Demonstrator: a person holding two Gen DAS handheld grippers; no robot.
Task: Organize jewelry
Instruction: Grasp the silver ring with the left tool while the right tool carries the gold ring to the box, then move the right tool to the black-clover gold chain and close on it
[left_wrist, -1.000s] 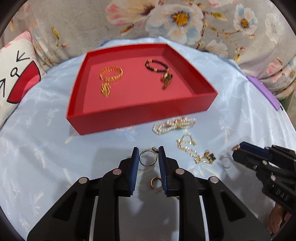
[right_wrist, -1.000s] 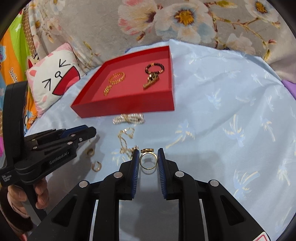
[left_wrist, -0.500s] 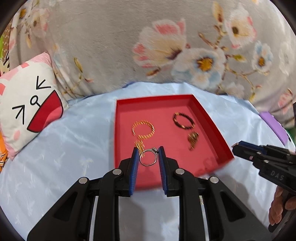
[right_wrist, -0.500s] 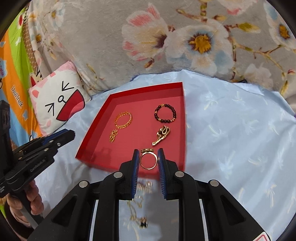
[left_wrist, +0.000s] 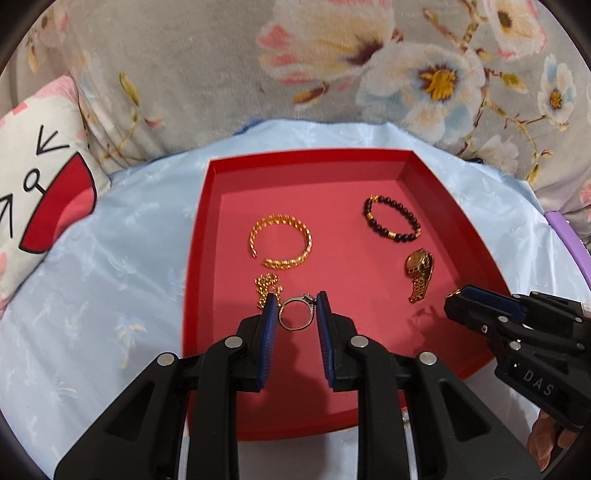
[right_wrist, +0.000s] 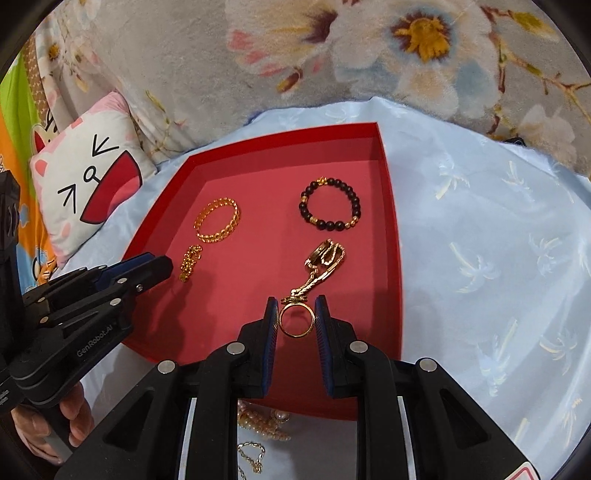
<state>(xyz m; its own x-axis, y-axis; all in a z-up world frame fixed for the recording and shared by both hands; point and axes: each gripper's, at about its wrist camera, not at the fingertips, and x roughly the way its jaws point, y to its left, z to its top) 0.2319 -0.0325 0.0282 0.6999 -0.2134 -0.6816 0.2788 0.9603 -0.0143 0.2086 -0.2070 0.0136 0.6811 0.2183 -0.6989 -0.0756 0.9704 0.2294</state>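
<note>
My left gripper is shut on a silver ring with a stone, held over the near left part of the red tray. My right gripper is shut on a gold ring, held over the tray's near right part. In the tray lie a gold bangle, a small gold chain, a dark bead bracelet and a gold watch. The same pieces show in the right wrist view: the bangle, the bead bracelet, the watch.
The tray sits on a light blue cloth. A pearl strand and a thin gold chain lie on the cloth before the tray. A cat-face pillow is at the left, a floral blanket behind.
Both grippers have lifted off the cloth with their rings and moved forward over the red tray, which now fills the middle of both views.
</note>
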